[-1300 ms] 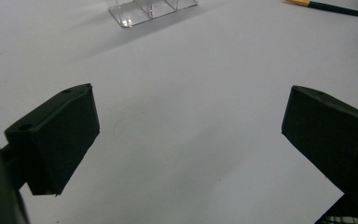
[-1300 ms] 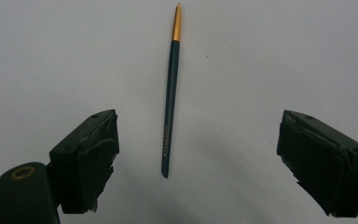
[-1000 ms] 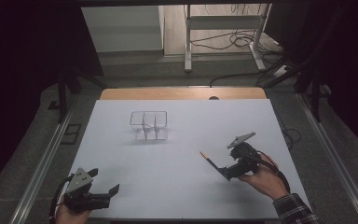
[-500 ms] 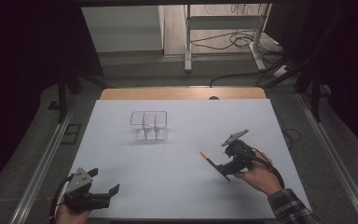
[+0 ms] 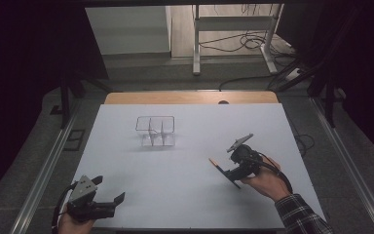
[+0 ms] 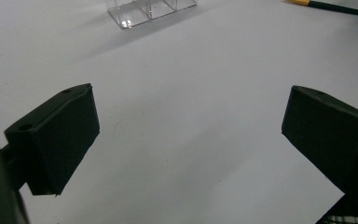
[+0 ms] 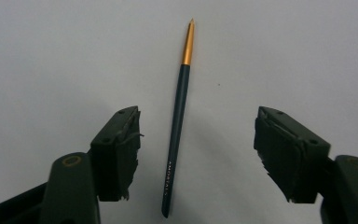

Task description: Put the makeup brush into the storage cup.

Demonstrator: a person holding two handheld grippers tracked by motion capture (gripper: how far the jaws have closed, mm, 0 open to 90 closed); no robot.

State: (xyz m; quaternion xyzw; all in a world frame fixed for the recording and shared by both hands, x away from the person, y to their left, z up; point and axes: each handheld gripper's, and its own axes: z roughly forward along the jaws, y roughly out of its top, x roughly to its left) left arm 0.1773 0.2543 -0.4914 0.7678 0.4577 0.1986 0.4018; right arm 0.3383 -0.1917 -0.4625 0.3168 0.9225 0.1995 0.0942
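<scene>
While the right gripper point(image 5: 226, 171) hangs low over the right half of the white desk point(image 5: 185, 161), a thin dark pencil point(image 7: 177, 126) with a gold tip lies flat on the desk between its jaws, nearer the left one in the right gripper view and touching neither. Those jaws have just been closing in on the pencil, yet they stand apart with clear gaps on both sides, so nothing is gripped. In the high view the pencil point(image 5: 216, 164) shows as a short slanted line just left of the gripper, its gold end pointing up and left, away from the hand point(image 5: 265, 181) that holds the gripper, whose sleeve is plaid. The left gripper point(image 5: 112, 202) sits at the near left corner of the desk, held low, its jaws spread wide with only bare desk between them. A clear box point(image 5: 156, 130) with inner dividers stands toward the far middle of the desk, well apart from both grippers and from the pencil; the left gripper view catches its base point(image 6: 149, 10) at the top edge, and the pencil point(image 6: 335, 6) at the top right.
</scene>
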